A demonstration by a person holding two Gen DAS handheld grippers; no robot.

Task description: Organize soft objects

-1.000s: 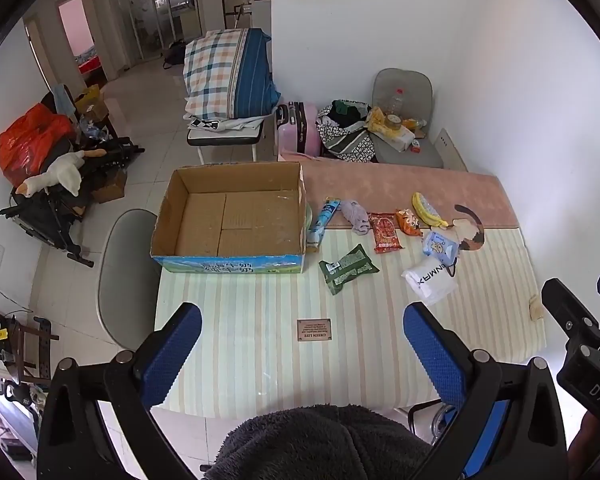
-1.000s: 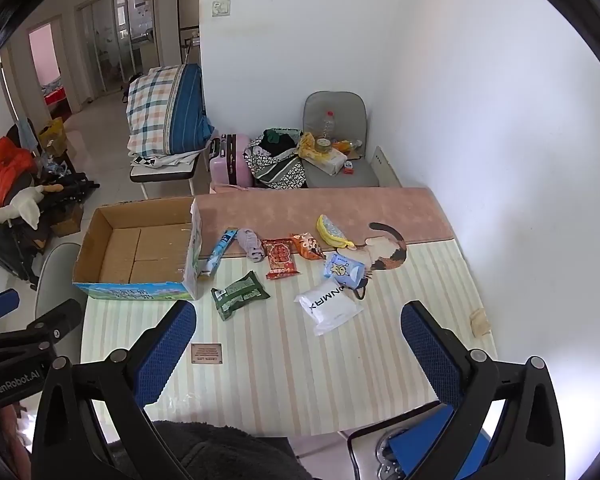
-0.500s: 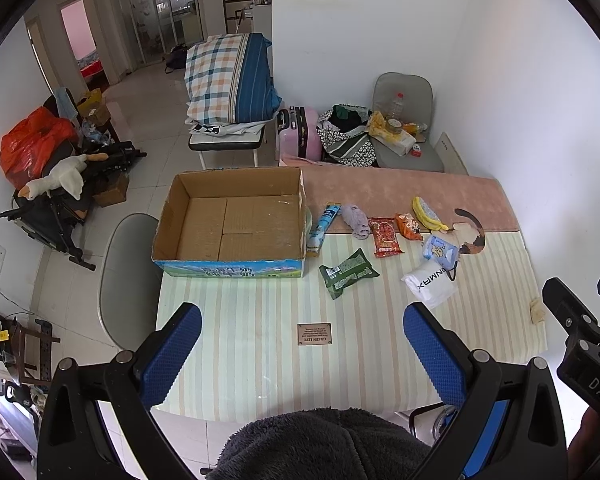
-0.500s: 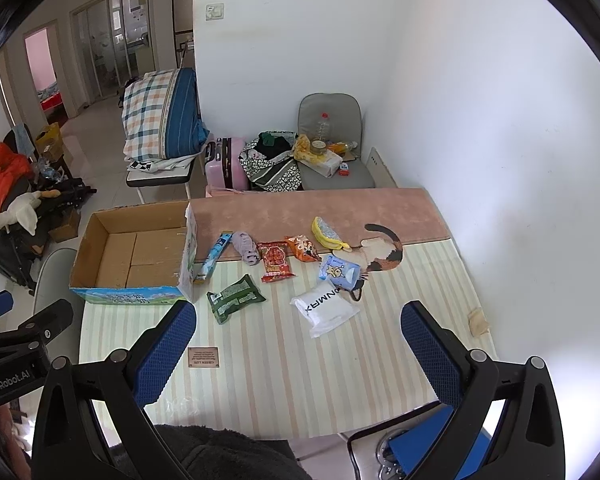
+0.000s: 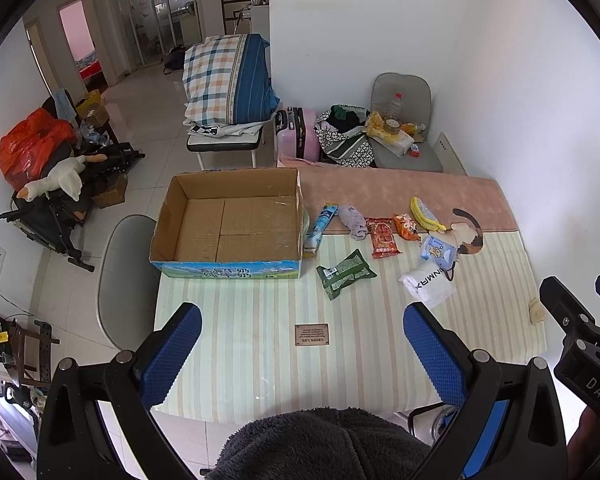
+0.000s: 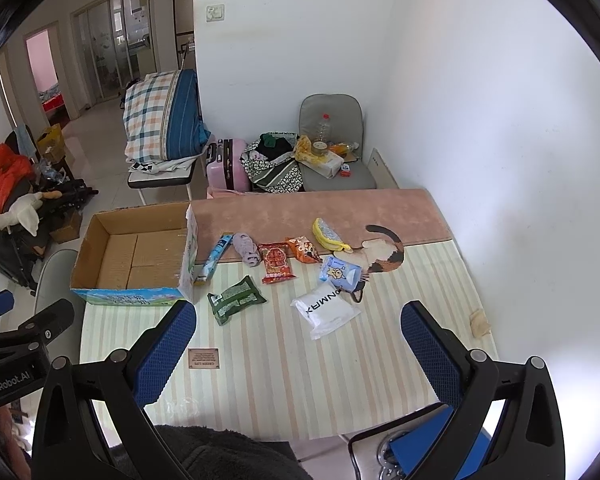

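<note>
An open, empty cardboard box (image 5: 236, 216) (image 6: 140, 252) stands at the table's far left. Beside it lie several soft packs: a blue tube (image 5: 319, 226), a lilac cloth roll (image 5: 352, 220), a red snack pack (image 5: 383, 236), an orange pack (image 5: 406, 227), a yellow pouch (image 5: 423, 213), a blue tissue pack (image 5: 437, 248), a green pack (image 5: 345, 273) (image 6: 236, 299) and a white bag (image 5: 428, 282) (image 6: 325, 309). My left gripper (image 5: 302, 354) and right gripper (image 6: 298, 354) are both open and empty, held high above the table's near edge.
The striped table (image 5: 260, 344) has a pink mat (image 5: 400, 192) at the back and a small brown plaque (image 5: 311, 334). A grey chair (image 5: 126, 280) stands at the left. A wall runs along the right. A crumpled tissue (image 6: 479, 322) lies at the right edge.
Both grippers have risen and pulled back slightly, so the table looks a little smaller. Nothing on the table has moved.
</note>
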